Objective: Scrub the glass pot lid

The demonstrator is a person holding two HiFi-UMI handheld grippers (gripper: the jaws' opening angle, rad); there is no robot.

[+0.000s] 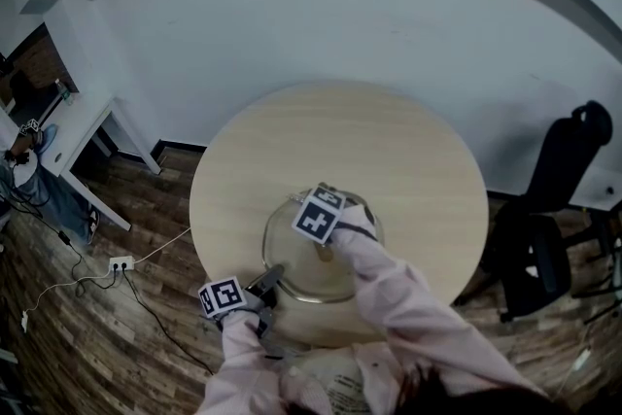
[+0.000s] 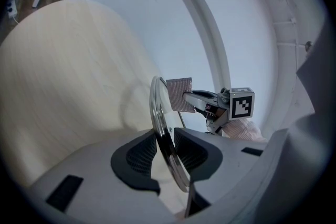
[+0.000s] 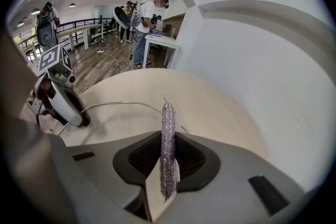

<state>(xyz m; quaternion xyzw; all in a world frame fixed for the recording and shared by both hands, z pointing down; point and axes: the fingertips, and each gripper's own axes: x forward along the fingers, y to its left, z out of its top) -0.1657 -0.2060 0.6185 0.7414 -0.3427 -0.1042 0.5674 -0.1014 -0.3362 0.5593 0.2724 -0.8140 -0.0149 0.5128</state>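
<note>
The glass pot lid [image 1: 292,258] lies on the round wooden table [image 1: 389,151], near its front edge. My left gripper [image 1: 272,275] is shut on the lid's near-left rim. In the left gripper view the steel rim [image 2: 160,123] runs edge-on between the pads [image 2: 142,155]. My right gripper [image 1: 326,246] hovers over the lid's middle, its marker cube [image 1: 319,214] on top. It is shut on a silvery mesh scrub pad [image 3: 168,139], which stands upright between its jaws. From the left gripper view the pad [image 2: 179,94] sits flat against the lid's upper face.
A black office chair [image 1: 554,209] stands right of the table. A white desk [image 1: 87,141] is at the left, with a power strip [image 1: 121,262] and cables on the wood floor. People stand by a desk far off [image 3: 147,18].
</note>
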